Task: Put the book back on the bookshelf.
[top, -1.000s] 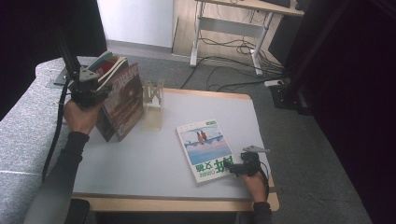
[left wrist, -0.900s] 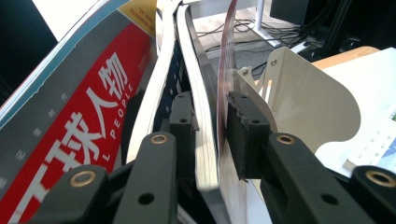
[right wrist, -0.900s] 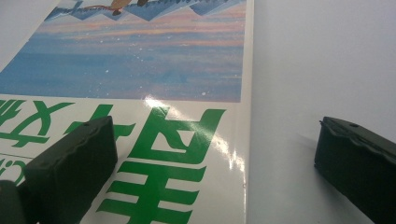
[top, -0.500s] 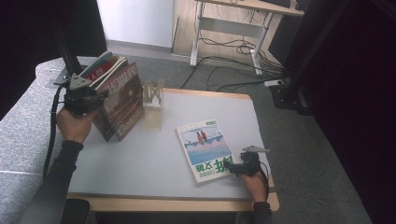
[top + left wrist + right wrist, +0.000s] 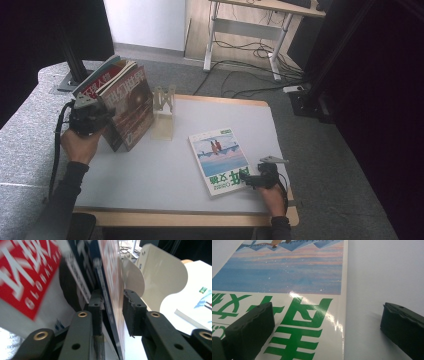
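High view: left gripper (image 5: 92, 116) held up at the left edge of the grey worktop (image 5: 150, 170), forearm rising from below, hand wrapped round its body; right gripper (image 5: 257, 179) low near the front right corner, hand behind it, lying almost flat. Left gripper view: fingers (image 5: 96, 308) a little apart, astride the thin edge of a brown-covered magazine (image 5: 111, 285), one pad close against its back, the other just off its front; firm pinch or not, cannot tell. Same magazine (image 5: 131, 107) standing tilted among a small leaning stack, a red-covered magazine (image 5: 97, 89) behind it, just beside a cream bookend rack (image 5: 163, 112) with rounded, scalloped plates, smooth and matt. Rack (image 5: 162, 280) empty between its plates, magazines leaning outside it. Right gripper view: fingers (image 5: 249, 327) spread wide, holding nothing, one over the glossy cover of a flat-lying book (image 5: 294, 290), the other over bare worktop just past the book's edge. Book (image 5: 220, 160) flat near the worktop's middle right, white cover with blue picture and green lettering, shiny with glare, well apart from the rack.
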A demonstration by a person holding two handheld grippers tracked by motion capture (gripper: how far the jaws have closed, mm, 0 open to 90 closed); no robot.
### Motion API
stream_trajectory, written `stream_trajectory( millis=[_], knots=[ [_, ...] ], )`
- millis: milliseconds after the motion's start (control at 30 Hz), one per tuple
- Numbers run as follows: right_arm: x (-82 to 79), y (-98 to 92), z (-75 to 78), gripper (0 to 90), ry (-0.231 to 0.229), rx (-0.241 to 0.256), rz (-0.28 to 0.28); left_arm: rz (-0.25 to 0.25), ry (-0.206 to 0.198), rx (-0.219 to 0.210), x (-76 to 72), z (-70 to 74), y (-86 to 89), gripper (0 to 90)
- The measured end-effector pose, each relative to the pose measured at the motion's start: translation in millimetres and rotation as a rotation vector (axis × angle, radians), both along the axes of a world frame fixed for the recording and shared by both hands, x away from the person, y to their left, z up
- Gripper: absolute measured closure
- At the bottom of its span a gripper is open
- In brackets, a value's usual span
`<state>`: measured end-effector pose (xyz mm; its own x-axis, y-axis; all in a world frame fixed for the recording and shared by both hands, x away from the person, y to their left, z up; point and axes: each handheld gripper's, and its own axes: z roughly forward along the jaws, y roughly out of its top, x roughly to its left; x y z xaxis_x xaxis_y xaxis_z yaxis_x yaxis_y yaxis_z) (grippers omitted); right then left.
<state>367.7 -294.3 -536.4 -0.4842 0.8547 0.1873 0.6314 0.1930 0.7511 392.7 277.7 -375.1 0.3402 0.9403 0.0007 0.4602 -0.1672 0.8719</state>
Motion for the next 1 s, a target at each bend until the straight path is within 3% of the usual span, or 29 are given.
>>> stream_trajectory(
  millis=[300, 567, 733, 1000],
  knots=[
    [0.0, 0.0, 0.2, 0.0, 0.002, 0.000, 0.000, -0.009, 0.043, -0.052, -4.3, -35.0, 0.9, 78.5],
    [0.0, 0.2, 0.1, 0.0, 0.001, 0.002, -0.001, -0.012, 0.079, -0.038, -6.8, -57.6, -2.3, 82.2],
    [-0.1, 0.1, 0.2, 0.0, 0.002, 0.001, -0.001, -0.008, 0.073, -0.068, -9.2, -64.0, -0.9, 83.3],
    [-0.1, 0.2, 0.1, 0.0, 0.002, 0.002, -0.002, -0.012, 0.098, -0.050, -13.1, -73.7, -1.0, 83.7]
  ],
)
